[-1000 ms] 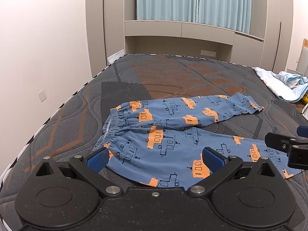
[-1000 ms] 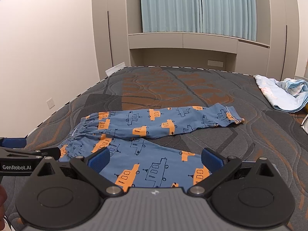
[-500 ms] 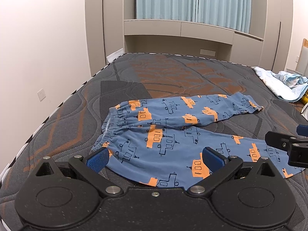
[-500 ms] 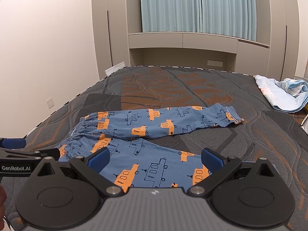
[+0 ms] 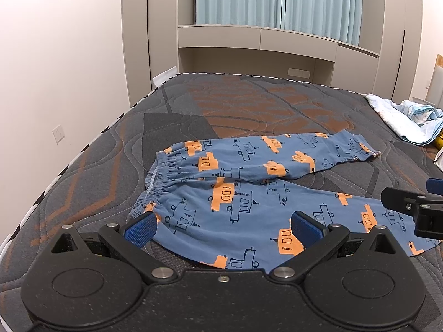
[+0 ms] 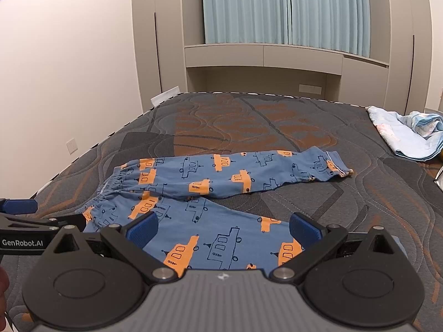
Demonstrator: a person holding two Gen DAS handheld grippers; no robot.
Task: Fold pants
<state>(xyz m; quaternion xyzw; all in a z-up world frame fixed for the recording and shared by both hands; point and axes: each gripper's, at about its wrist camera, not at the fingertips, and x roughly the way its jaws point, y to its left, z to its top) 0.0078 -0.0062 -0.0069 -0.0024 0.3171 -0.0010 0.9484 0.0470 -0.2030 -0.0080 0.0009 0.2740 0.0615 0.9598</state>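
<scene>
Blue pants (image 5: 249,191) lie unfolded on the bed (image 5: 249,105), legs splayed; left tongs (image 5: 221,225) and right tongs (image 6: 223,225) hover spread, gripping nothing.

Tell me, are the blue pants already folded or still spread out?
Spread out, unfolded: the pants lie flat on the mattress, both legs splayed apart.

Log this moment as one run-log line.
stage: pre-grasp | pants: spread flat on mattress, unfolded | left claw: open, empty, above near leg | right claw: open, empty
</scene>
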